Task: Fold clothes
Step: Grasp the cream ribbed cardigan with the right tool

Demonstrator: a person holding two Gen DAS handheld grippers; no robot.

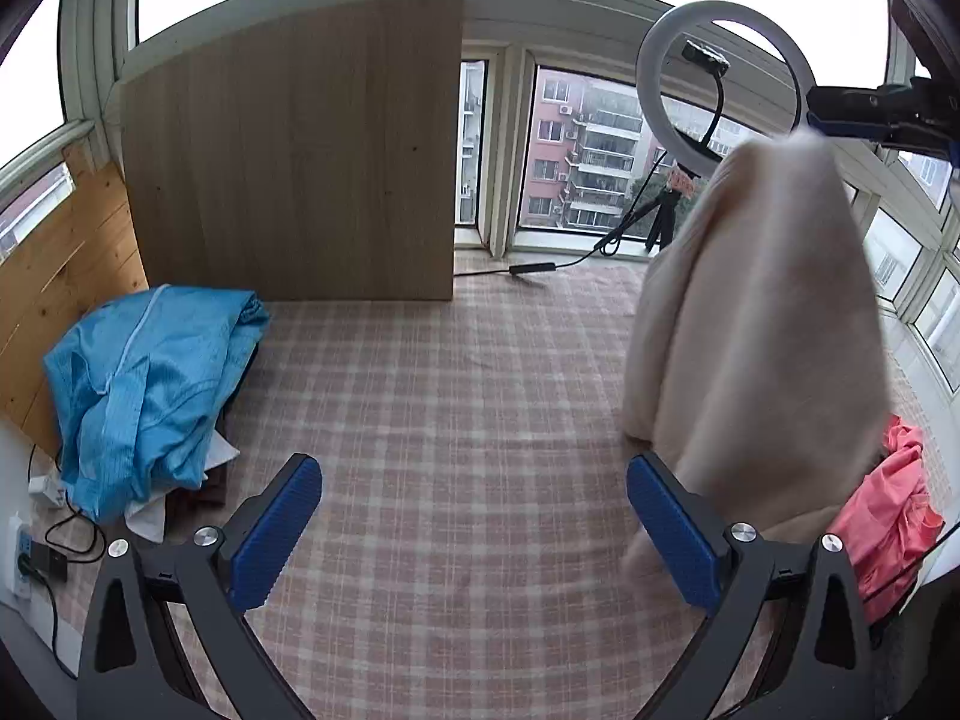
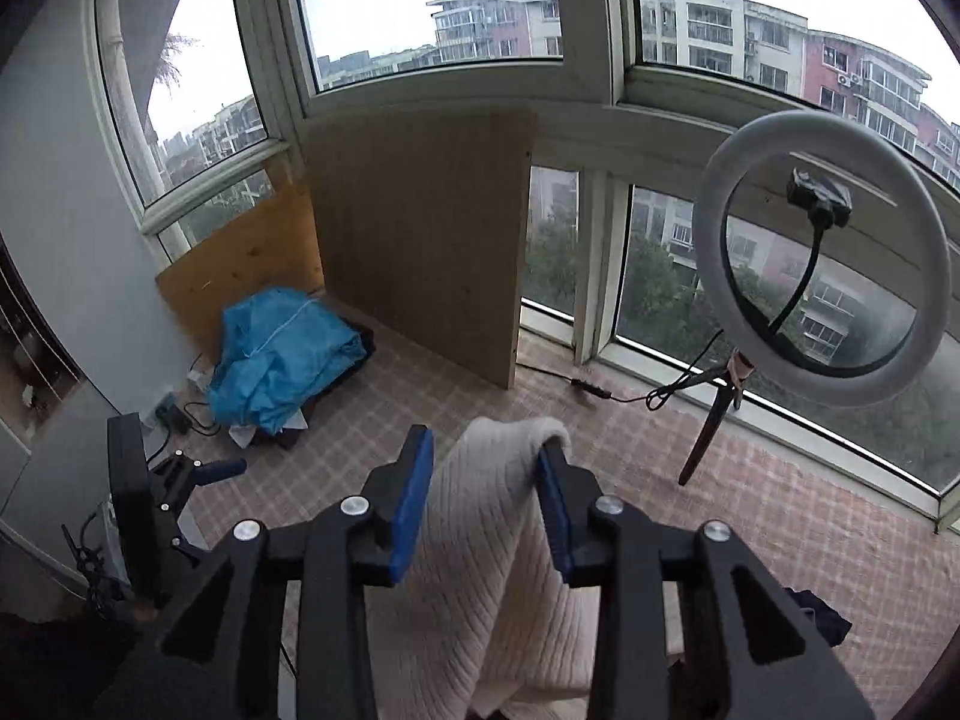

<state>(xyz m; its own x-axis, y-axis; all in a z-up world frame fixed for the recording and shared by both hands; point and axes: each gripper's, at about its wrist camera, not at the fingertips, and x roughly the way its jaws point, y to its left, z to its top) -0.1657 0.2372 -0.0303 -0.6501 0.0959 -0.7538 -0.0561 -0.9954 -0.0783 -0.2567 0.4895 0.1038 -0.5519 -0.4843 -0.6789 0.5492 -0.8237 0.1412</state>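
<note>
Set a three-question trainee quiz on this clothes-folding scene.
1. True or false: the left hand-held gripper holds the blue garment.
2. Which garment hangs at the right hand-held gripper? A) cream sweater B) blue garment C) pink garment
3. Fill in: the ring light stands beside the ____.

Key:
1. False. It is open and empty, and the blue garment lies apart on the checked cloth.
2. A.
3. window.
</note>
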